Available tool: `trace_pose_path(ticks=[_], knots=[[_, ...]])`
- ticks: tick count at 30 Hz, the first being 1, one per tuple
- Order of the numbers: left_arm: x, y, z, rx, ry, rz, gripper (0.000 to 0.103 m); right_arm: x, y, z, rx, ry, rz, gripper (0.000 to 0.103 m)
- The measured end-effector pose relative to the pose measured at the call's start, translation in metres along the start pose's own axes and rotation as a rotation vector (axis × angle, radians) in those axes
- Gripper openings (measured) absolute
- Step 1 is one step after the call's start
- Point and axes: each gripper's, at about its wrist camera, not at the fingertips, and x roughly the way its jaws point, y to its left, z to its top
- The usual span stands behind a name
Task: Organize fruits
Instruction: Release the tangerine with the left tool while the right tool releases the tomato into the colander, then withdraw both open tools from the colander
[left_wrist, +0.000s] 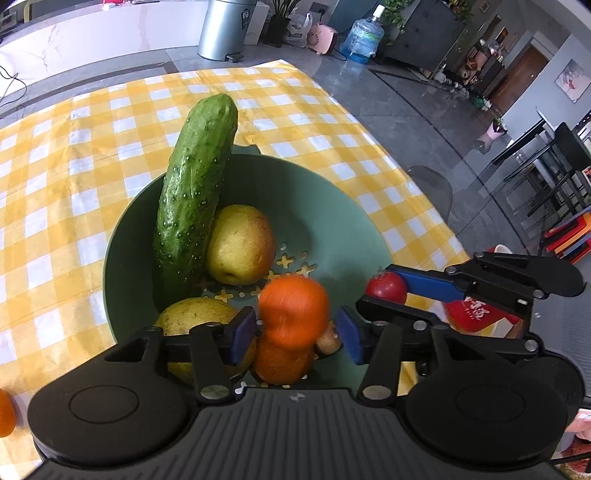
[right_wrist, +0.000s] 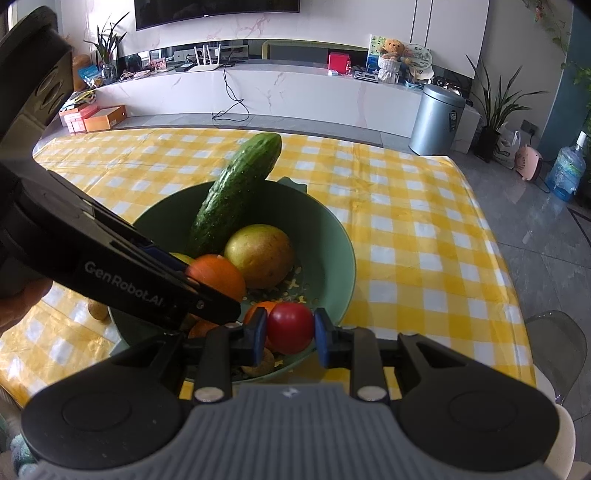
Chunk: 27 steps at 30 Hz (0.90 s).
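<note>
Your right hand-held gripper (right_wrist: 290, 334) grasps the smooth red tomato (right_wrist: 290, 326); squeeze its soft middle gently. Your left hand-held gripper (left_wrist: 295, 334) hangs released around the blurred orange (left_wrist: 293, 314).

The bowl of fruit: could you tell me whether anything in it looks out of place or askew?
Yes: the cucumber stands nearly on end in the green bowl, leaning on a pear with its tip well above the rim, while the other fruit lies low. It is also a vegetable among fruit. Nothing looks spilled or damaged.
</note>
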Motion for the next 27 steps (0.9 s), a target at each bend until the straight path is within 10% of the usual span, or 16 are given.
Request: trace_pose_path(ticks=[27], knots=[[-0.08, -0.007, -0.032, 0.129, -0.078, 0.243, 0.069, 0.017, 0.023, 0.003, 0.087, 0.172, 0.119, 0.024]])
